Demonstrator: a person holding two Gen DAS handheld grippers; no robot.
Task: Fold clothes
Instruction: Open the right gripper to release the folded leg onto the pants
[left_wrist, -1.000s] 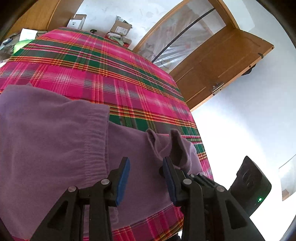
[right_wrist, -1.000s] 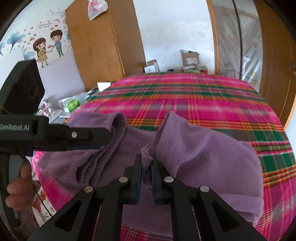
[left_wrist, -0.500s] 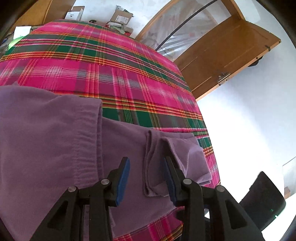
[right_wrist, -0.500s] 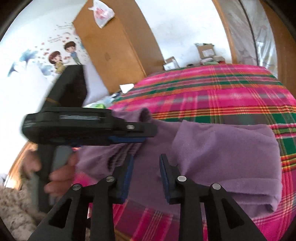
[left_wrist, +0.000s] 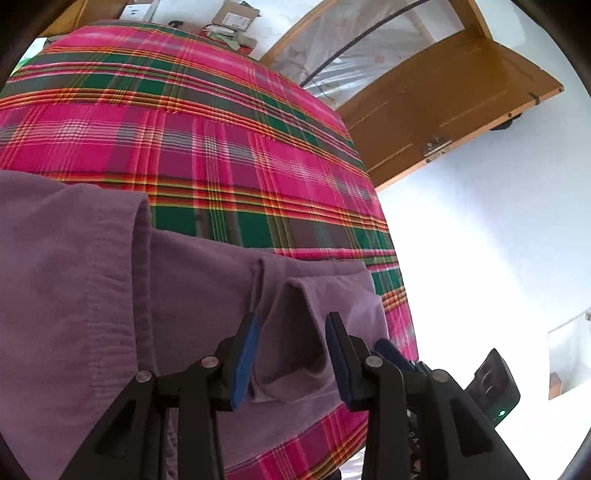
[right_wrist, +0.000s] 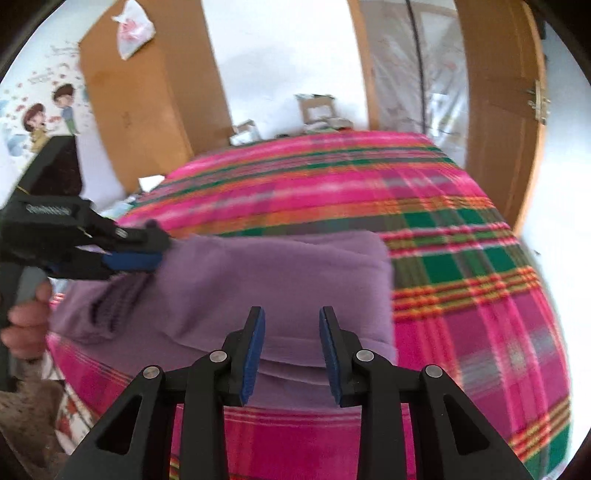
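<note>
A purple fleece garment (right_wrist: 280, 291) is lying partly folded on a bed covered with a pink and green plaid blanket (right_wrist: 461, 302), close to the blanket's near edge. In the right wrist view its long axis is running from 9 to 3 o'clock, with a gathered, ribbed end at 9 and a straight folded edge at 3. In the left wrist view a narrow folded flap (left_wrist: 291, 332) of it is pointing toward 6 o'clock.

The left claw (left_wrist: 291, 354) is standing half open, its blue pads on either side of that flap without pressing it. The right claw (right_wrist: 291, 350) has just been opening and is now standing apart over the garment's near edge, holding nothing.

Bare blanket is stretching wide toward 12 and 3 o'clock of the garment. A wooden wardrobe (right_wrist: 147, 110) and a wooden door (left_wrist: 443, 96) are standing beyond the bed.
</note>
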